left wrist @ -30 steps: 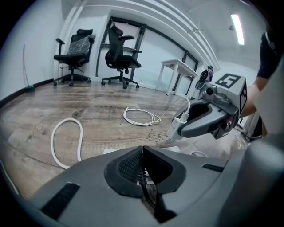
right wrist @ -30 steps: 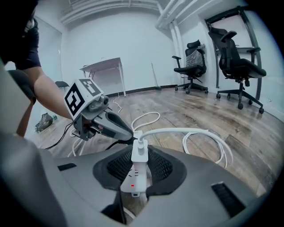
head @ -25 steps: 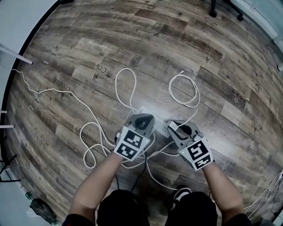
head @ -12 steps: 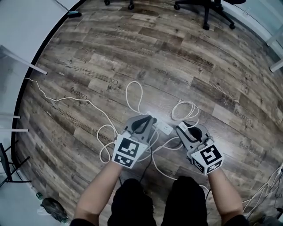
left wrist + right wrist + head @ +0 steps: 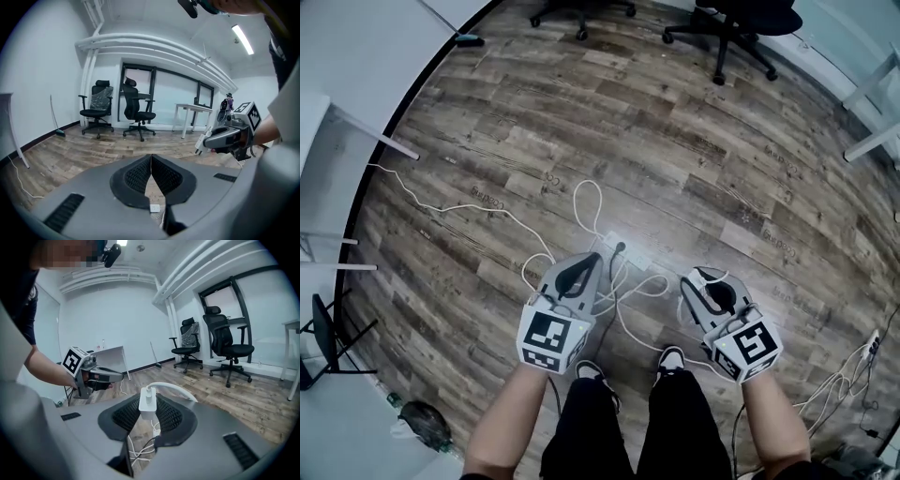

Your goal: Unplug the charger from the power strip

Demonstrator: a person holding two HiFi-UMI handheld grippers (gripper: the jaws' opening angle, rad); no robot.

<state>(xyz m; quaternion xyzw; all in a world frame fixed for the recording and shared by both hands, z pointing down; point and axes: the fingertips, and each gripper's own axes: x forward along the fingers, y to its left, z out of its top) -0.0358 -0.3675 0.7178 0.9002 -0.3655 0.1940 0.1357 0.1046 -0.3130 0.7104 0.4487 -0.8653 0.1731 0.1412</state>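
My right gripper (image 5: 696, 278) (image 5: 149, 409) is shut on the white charger (image 5: 148, 403), held upright between the pads, high above the floor. Its white cable (image 5: 176, 388) arches off to the right and hangs down. In the left gripper view the charger (image 5: 204, 140) sticks out of the right gripper's tip with its prongs bare. The white power strip (image 5: 639, 260) lies on the wooden floor below and between both grippers, with a black plug still in it. My left gripper (image 5: 596, 260) (image 5: 151, 165) is shut with nothing between its pads.
White cable loops (image 5: 586, 199) lie on the floor round the strip. Office chairs (image 5: 727, 21) stand at the far end. White table legs (image 5: 386, 141) are at the left, a bundle of cables (image 5: 844, 384) at the lower right. The person's shoes (image 5: 671, 359) are under the grippers.
Both grippers have risen well above the floor, the right one carrying the charger along. The power strip stays on the floor and looks smaller as the view rose.
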